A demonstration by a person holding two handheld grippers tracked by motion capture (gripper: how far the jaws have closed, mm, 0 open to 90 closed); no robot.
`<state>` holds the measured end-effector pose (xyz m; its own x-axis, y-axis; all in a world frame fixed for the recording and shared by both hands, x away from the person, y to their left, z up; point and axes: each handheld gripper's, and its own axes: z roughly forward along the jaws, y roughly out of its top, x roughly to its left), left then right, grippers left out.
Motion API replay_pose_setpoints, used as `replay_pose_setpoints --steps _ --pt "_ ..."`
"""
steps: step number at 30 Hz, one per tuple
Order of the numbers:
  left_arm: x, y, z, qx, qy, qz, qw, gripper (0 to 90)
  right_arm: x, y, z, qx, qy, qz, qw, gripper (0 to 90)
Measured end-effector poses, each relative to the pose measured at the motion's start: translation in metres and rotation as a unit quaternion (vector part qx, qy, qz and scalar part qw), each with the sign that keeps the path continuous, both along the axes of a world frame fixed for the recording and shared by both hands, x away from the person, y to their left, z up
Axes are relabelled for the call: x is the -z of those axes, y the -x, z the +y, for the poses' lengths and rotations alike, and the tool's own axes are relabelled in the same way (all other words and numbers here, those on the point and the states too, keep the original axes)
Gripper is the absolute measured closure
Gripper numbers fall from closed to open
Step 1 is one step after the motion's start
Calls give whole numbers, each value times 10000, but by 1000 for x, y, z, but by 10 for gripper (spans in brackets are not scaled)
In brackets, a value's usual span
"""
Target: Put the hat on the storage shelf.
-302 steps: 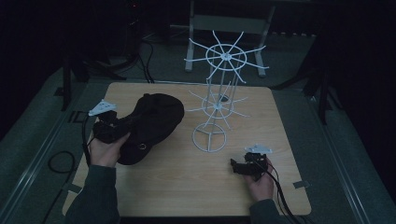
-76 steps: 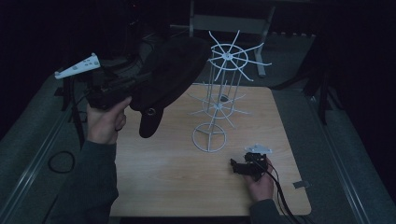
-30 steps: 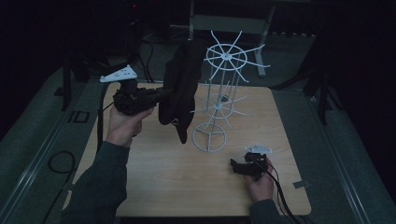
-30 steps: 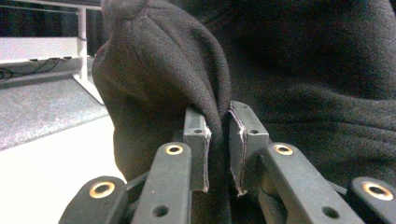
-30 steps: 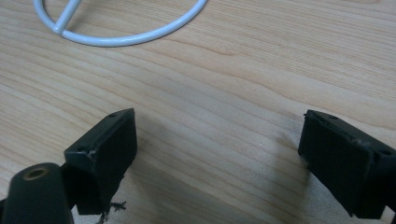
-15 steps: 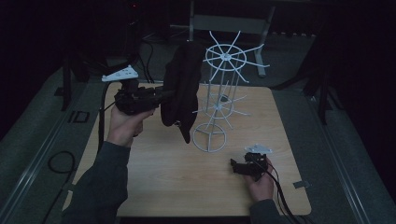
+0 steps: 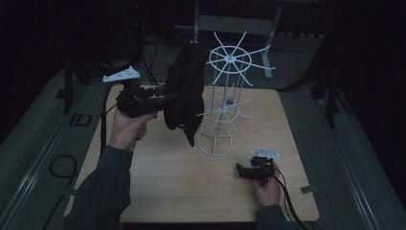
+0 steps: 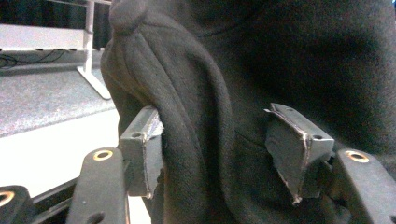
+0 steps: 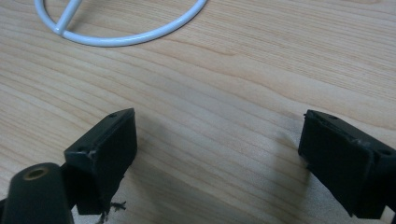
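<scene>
While the wooden table (image 7: 158, 191) is offering plenty of bare room in front and to the left, the back half is getting crowded by the white wire rack (image 7: 225, 100), whose spokes are fanning out in every direction from two tiers. That rack is looking light on its ring base (image 9: 126, 32), so a sideways tug could, I judge, tip it or slide it toward the table's far edge. Hanging high beside the upper tier is the black cap (image 7: 184, 96), its soft body drooping and its lower end swinging close to the lower spokes; it is likely to snag there if carried across rather than lifted over. Pinching a thick fold of the cap's fabric is the left gripper (image 8: 219, 154), jaws partly closed around the cloth, and a grip on a loose fold may be slipping under the weight. Resting low near the table's front right corner is the right gripper (image 9: 219, 154), jaws spread wide over bare wood, well apart from the rack's base and holding nothing.
</scene>
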<state>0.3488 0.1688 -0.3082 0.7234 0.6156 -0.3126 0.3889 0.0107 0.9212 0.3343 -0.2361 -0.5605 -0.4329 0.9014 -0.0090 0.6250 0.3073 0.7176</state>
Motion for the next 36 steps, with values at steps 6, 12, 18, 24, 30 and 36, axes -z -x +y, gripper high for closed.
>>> replay_pose_setpoints --steps 6,12,18,24,30,36 --pt "-1 0 3 -161 48 1 9999 309 0 0 0 0 0 0 10000 113" --pt "-5 2 9 -229 124 -48 9996 286 0 0 0 -1 0 -1 10000 113" --pt "-4 2 13 -420 22 -90 9991 283 0 0 0 2 -3 3 10000 113" --pt "1 1 26 -521 241 -44 9983 284 0 0 0 2 -4 4 10000 113" --pt "0 3 32 -605 199 -81 9979 285 0 0 0 4 -2 0 10000 113" --pt "0 4 37 -724 111 -88 9973 285 0 0 0 8 -8 6 10000 113"
